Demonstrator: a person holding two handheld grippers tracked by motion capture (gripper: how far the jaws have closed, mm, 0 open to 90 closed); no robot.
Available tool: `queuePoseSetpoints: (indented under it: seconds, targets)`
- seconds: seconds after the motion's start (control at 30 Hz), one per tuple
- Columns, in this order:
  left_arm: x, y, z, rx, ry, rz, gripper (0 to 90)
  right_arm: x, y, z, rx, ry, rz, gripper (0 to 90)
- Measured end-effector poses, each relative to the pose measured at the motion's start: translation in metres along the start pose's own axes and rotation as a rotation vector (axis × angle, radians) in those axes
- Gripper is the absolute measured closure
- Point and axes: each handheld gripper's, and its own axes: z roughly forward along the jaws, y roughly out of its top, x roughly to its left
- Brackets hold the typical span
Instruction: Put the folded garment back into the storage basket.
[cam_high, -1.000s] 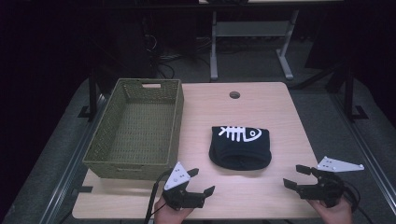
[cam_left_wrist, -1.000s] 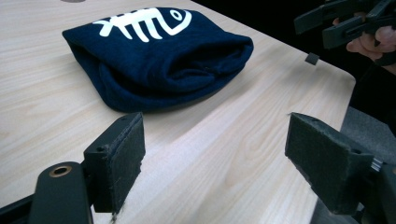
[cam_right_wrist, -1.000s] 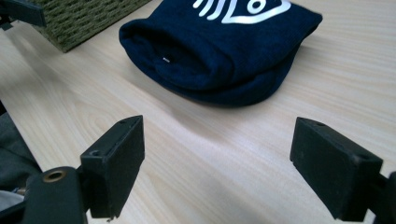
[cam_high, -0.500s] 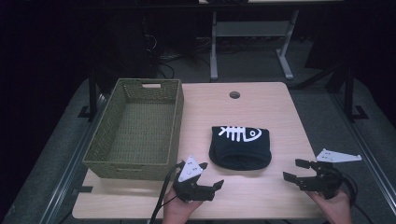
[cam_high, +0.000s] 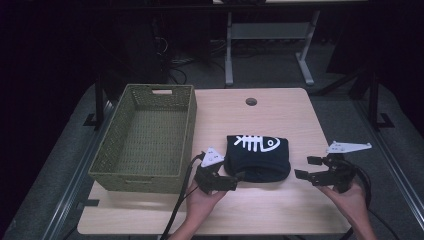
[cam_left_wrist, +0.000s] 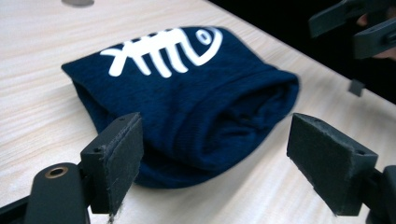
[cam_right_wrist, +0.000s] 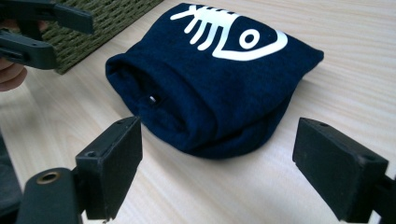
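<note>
With its jaws spread wide and nothing between them, the left gripper (cam_high: 227, 179) sits at the near left edge of the folded dark blue cloth (cam_high: 258, 156), its tips just beside the fabric; whether they touch it cannot be told. In the left gripper view both black pads frame the cloth's rolled near edge, with bare wood under them. The right gripper (cam_high: 311, 168) is likewise wide open and empty, held near the cloth's right side but apart from it, a strip of tabletop (cam_high: 280, 210) showing between. Its own view looks across at the cloth's open folded end, between its two pads.

The cloth lies flat on the tabletop, a white fish-skeleton print (cam_high: 255, 143) on its upper face. Left of the cloth, close by, stands a green woven basket (cam_high: 116, 150) with nothing in it. Beyond the cloth, toward the far edge, a round hole (cam_high: 251, 101) is set in the wood.
</note>
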Motion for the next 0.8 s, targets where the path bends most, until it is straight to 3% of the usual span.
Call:
queuePoseSetpoints:
  seconds: [0.2, 0.37, 0.43, 0.57, 0.6, 0.8]
  targets:
    - [0.009, 0.009, 0.012, -0.008, -0.002, -0.045, 18.1, -0.004, 0.013, 0.007, 0.012, -0.001, 0.006, 15.4]
    - [0.016, 0.017, 0.027, 0.003, 0.031, -0.075, 18.4, -0.015, 0.024, 0.018, 0.04, -0.003, 0.019, 15.5]
    - [0.018, 0.017, 0.029, 0.008, 0.034, -0.083, 18.5, -0.017, 0.025, 0.02, 0.047, -0.003, 0.017, 15.4]
    - [0.029, 0.018, 0.038, 0.022, 0.052, -0.137, 18.5, -0.026, 0.03, 0.025, 0.051, -0.003, 0.03, 15.4]
    - [0.031, 0.019, 0.039, 0.027, 0.064, -0.141, 18.0, -0.03, 0.031, 0.028, 0.056, 0.004, 0.056, 15.4]
    - [0.042, 0.014, 0.049, 0.053, 0.096, -0.184, 17.8, -0.035, 0.029, 0.039, 0.082, 0.002, 0.081, 15.5]
